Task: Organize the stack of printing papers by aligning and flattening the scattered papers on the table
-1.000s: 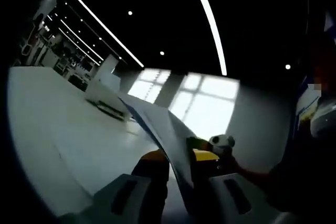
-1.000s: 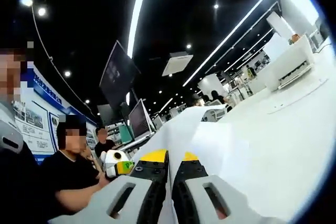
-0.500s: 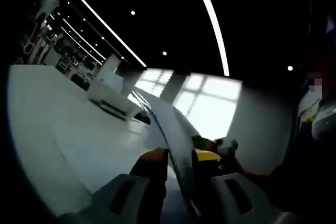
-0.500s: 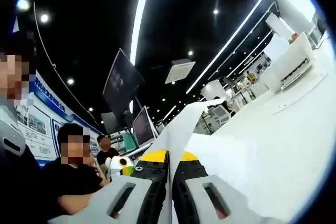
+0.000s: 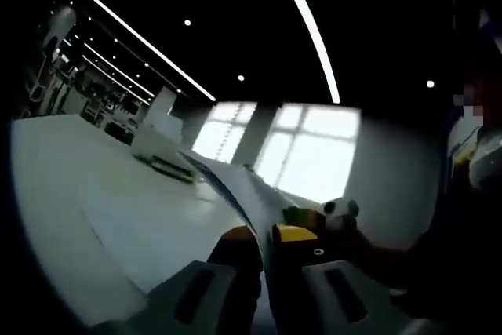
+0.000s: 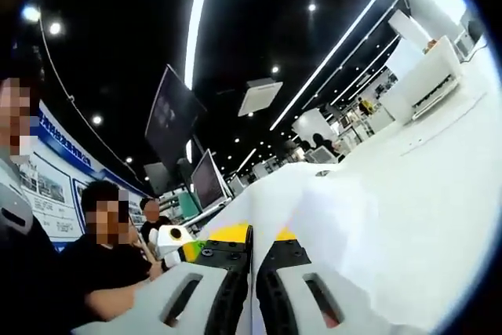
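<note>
1. In the left gripper view, the white tabletop (image 5: pixel 94 194) stretches along the left side.
2. My left claw (image 5: pixel 263 233) is clenched on the edge of the printing papers (image 5: pixel 235 190), which run away from its jaws, lifted above the tabletop.
3. In the right gripper view, a seated person (image 6: pixel 98 260) is at far left.
4. My right claw (image 6: pixel 252 234) pinches the same papers (image 6: pixel 314 209), which spread rightward over the tabletop (image 6: pixel 439 186).

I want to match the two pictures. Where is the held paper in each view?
Left gripper view: the paper rises edge-on from between the fingers, near the bottom centre.
Right gripper view: the paper spreads up and right from the fingers, at lower centre.
Shared landmark: the white printer on the table.
</note>
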Tool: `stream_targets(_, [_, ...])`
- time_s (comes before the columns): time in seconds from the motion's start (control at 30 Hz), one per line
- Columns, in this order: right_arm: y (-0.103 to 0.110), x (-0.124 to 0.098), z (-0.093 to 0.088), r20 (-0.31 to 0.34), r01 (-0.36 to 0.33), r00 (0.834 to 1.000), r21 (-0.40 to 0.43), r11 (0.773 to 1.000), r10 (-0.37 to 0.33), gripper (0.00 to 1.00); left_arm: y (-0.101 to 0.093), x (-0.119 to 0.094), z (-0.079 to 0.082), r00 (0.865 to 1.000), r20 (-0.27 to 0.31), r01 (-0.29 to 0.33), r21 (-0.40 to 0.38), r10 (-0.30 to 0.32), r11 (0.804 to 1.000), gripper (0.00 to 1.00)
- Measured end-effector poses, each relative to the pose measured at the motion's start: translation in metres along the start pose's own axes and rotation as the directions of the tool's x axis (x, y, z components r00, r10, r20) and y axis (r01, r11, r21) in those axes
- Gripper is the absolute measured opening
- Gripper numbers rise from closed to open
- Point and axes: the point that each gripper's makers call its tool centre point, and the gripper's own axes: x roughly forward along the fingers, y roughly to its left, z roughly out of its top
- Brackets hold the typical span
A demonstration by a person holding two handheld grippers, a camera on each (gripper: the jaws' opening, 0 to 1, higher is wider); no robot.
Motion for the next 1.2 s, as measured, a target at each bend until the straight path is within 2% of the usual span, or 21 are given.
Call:
stream_targets(0.43, [0.003,0.001,-0.001,-0.006,-0.010,1.000,0.001,1.000,0.010,0.00,0.000,-0.001,0.003,1.000,0.014,-0.001,-0.021,0.001,1.000,0.11])
stream_targets(0.53, [0.004,0.001,-0.002,-0.008,-0.016,1.000,-0.009,1.000,0.016,0.00,-0.002,-0.001,0.003,1.000,0.010,-0.002,0.002,0.002,1.000,0.07])
stream_targets(0.63, [0.006,0.001,-0.002,-0.009,-0.022,1.000,-0.032,0.999,0.022,0.00,0.000,-0.001,0.002,1.000,0.007,-0.007,-0.011,0.007,1.000,0.06])
stream_targets(0.7, [0.008,0.002,-0.001,-0.016,-0.025,1.000,-0.061,0.998,0.024,0.00,0.001,-0.002,0.003,1.000,0.009,-0.011,-0.016,0.012,1.000,0.06])
stream_targets(0.87, [0.010,-0.002,0.009,-0.042,-0.006,0.999,-0.153,0.988,0.000,0.07,-0.002,-0.004,0.007,0.999,0.034,-0.016,-0.023,0.017,1.000,0.06])
stream_targets(1.0, [0.005,-0.011,0.022,-0.044,0.021,0.999,-0.241,0.970,-0.032,0.10,0.000,-0.006,0.010,0.998,0.057,-0.023,-0.046,0.026,0.999,0.06])
stream_targets(1.2, [-0.002,-0.025,0.036,-0.051,0.063,0.995,-0.308,0.949,-0.082,0.14,0.002,-0.011,0.016,0.995,0.089,-0.039,-0.058,0.044,0.998,0.06])
